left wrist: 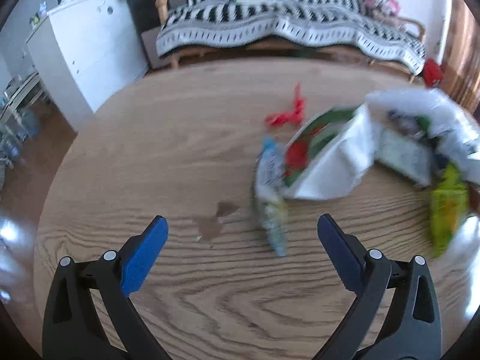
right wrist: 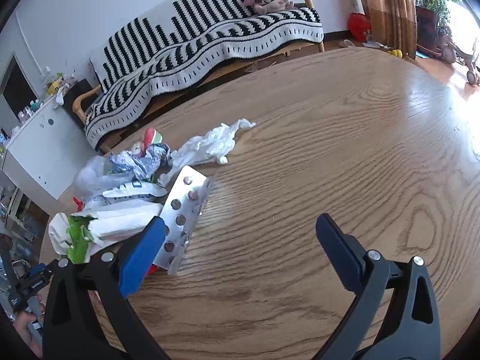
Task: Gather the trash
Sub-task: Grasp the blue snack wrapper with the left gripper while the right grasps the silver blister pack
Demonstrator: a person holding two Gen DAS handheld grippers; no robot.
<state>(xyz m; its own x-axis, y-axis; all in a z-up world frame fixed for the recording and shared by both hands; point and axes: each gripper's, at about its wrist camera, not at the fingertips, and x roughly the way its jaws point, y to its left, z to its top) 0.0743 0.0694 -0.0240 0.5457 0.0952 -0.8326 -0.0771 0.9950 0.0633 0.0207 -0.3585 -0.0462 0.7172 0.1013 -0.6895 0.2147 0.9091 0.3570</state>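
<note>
Wood-grain table (right wrist: 300, 150) carries the trash: a silver blister pack (right wrist: 185, 210) lies just beside the right gripper (right wrist: 240, 225), whose jaws stand wide apart and hold nothing. Left of the pack is a heap of wrappers (right wrist: 120, 186), and a crumpled tissue (right wrist: 210, 147) lies farther away. The left gripper (left wrist: 241, 225) is also spread wide and empty, over bare wood near a blurred wrapper (left wrist: 270, 198). Behind the table stands a sofa with a striped blanket (right wrist: 210, 39); a white cabinet (left wrist: 90, 48) is far left.
</note>
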